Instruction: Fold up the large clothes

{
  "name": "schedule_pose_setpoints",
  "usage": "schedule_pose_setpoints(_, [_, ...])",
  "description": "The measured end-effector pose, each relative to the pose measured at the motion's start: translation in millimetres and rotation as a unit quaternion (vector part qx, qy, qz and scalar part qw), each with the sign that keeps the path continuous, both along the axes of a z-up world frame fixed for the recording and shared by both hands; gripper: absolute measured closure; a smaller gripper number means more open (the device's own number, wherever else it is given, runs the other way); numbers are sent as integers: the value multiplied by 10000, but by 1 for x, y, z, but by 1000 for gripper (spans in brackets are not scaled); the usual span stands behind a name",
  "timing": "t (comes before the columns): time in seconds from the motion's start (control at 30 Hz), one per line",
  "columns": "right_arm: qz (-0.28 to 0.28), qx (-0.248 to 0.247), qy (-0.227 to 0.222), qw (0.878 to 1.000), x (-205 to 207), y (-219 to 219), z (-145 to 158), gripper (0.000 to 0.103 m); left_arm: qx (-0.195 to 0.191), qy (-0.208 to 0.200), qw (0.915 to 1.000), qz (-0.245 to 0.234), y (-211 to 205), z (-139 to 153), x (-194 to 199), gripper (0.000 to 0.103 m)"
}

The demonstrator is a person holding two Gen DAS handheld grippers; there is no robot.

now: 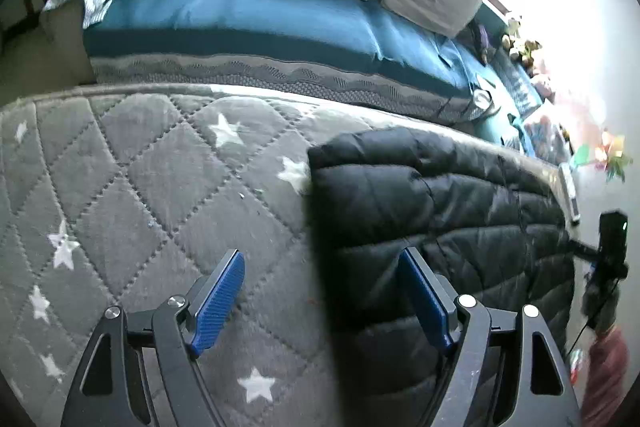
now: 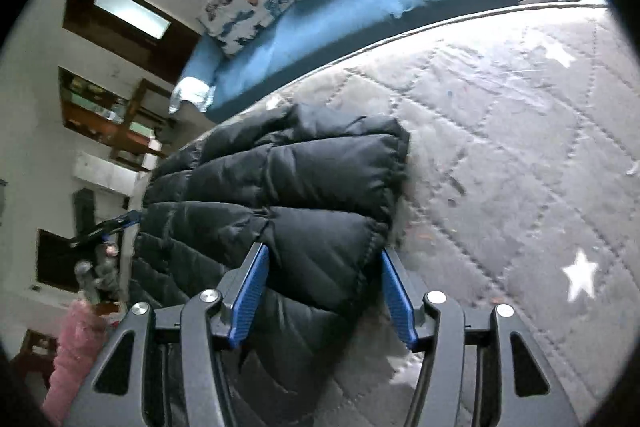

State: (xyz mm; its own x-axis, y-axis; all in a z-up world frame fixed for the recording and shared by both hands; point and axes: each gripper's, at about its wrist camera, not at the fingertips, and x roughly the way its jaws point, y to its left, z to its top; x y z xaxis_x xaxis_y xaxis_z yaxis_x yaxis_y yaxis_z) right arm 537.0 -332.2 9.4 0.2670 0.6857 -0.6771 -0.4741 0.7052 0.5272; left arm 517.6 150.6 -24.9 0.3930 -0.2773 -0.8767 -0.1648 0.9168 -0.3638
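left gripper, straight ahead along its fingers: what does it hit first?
Most likely the left edge of the black puffer jacket, which runs right between the open jaws of the left gripper. The grey star quilt lies just left of that line, so a slight offset would land there instead. Depth is hard to judge.

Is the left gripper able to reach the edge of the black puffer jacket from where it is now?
Probably yes. The left gripper is open, the black puffer jacket has its edge lying between the fingers' line, and nothing on the grey star quilt blocks the way.
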Motion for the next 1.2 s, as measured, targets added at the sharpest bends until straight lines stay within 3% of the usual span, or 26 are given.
schedule_pose_setpoints(0.23, [3,440,-44,9990,13,4,1,39,-204,-241,9995,29,-5,-8,24,20])
schedule_pose_setpoints(0.3, [-16,517,-42,9987,14,7,1,45,-416,-310,9985,-182,-19,-9,31,39])
schedule_pose_setpoints(0.33, [-13,473,-25,9989,13,9,1,57,-460,-269,9984,-208,-26,-10,32,55])
schedule_pose_setpoints(0.4, [11,371,-5,9993,11,11,4,69,-115,-339,9990,-271,-40,-6,33,66])
schedule_pose_setpoints(0.43, [16,377,-63,9993,9,11,7,77,-17,-380,9988,-318,-47,-2,30,78])
schedule_pose_setpoints(0.47, [51,400,-128,9991,5,11,14,79,52,-447,9984,-350,-51,6,27,86])
schedule_pose_setpoints(0.6, [221,394,-556,9974,-24,11,49,83,-74,-888,9952,-405,-56,50,5,90])
schedule_pose_setpoints(0.7, [382,338,-887,9947,-54,10,78,84,51,-1246,9906,-559,-67,93,-20,91])
schedule_pose_setpoints(0.93, [711,64,-1644,9838,-141,-2,133,85,256,-1871,9791,-752,-78,175,-117,92])
schedule_pose_setpoints(1.2, [1034,-341,-2494,9623,-250,-7,156,85,340,-2233,9711,-773,-69,217,-253,92])
